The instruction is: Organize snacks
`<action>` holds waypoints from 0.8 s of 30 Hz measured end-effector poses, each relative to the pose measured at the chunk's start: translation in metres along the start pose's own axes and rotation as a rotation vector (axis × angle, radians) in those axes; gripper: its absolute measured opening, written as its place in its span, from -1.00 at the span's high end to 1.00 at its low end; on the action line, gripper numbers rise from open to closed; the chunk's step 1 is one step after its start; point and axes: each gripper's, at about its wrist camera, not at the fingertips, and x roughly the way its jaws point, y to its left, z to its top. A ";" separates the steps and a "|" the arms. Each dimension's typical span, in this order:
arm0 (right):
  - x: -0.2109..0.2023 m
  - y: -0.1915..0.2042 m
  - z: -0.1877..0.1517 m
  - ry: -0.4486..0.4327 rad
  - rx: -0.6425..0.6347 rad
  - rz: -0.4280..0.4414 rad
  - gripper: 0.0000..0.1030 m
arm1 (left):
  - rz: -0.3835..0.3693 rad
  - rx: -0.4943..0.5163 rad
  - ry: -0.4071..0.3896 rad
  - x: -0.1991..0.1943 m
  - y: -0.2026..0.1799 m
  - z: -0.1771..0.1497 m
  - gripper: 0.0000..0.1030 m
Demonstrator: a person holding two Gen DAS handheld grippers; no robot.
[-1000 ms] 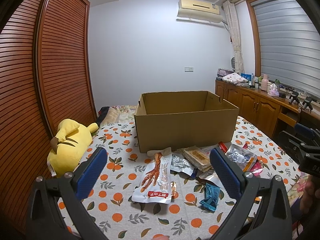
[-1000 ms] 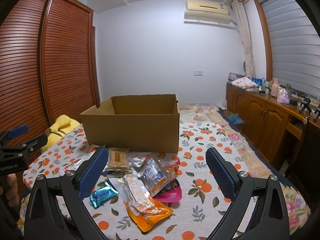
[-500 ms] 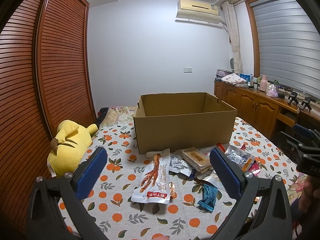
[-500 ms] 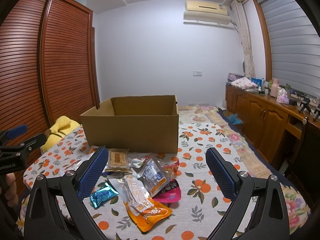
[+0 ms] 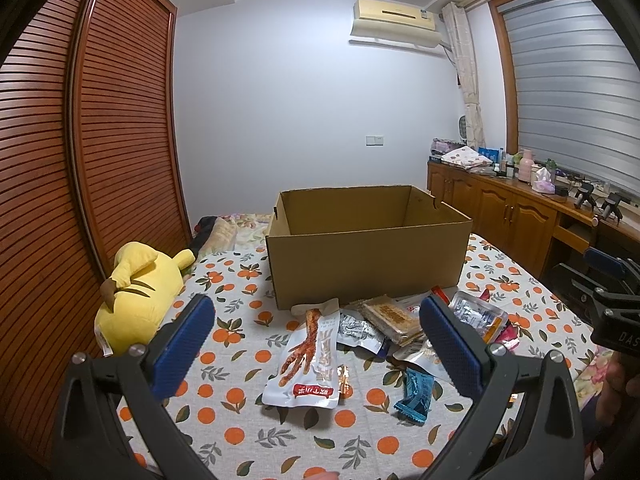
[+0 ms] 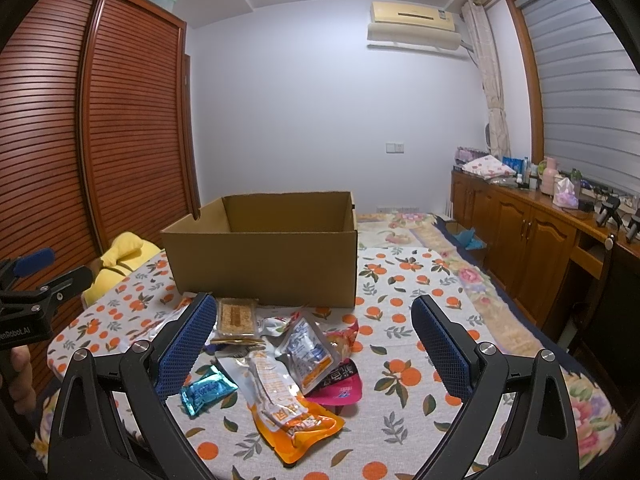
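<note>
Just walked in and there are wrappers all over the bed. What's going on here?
A person holds a gripper in each hand over snack packets spread on the orange-print cloth. The left gripper and the right gripper are both open and empty. The packets, such as the chicken-foot packet and the teal packet, lie in front of the open cardboard box.

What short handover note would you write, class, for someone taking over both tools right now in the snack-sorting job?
Left tool: open, holding nothing, raised above the snacks.
Right tool: open, holding nothing, also raised above the pile.
Cardboard box: open at the far side of the orange-print cloth; what shows of its inside is bare, the floor is hidden.
Snacks: all loose in front of the box, including the chicken-foot pack, teal wrapper, orange pouch and cracker pack.
Done: no snack seen in the box.
Left: pick up each pack and put it in the box.
</note>
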 end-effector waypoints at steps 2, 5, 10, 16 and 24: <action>0.000 0.000 0.000 0.000 -0.001 0.001 -0.95 | -0.002 0.000 0.002 0.000 0.000 0.001 -1.00; 0.001 0.001 0.000 0.003 -0.001 0.000 -0.95 | -0.008 0.002 0.009 0.000 0.000 0.002 -1.00; 0.003 0.001 -0.002 0.024 -0.002 0.003 -0.95 | -0.018 0.006 0.040 0.008 0.002 -0.002 -1.00; 0.013 -0.001 -0.011 0.070 -0.004 0.015 -0.95 | -0.039 -0.002 0.103 0.028 0.007 -0.015 -1.00; 0.030 -0.010 -0.028 0.168 -0.020 0.057 -0.94 | -0.056 -0.003 0.162 0.049 0.017 -0.028 -1.00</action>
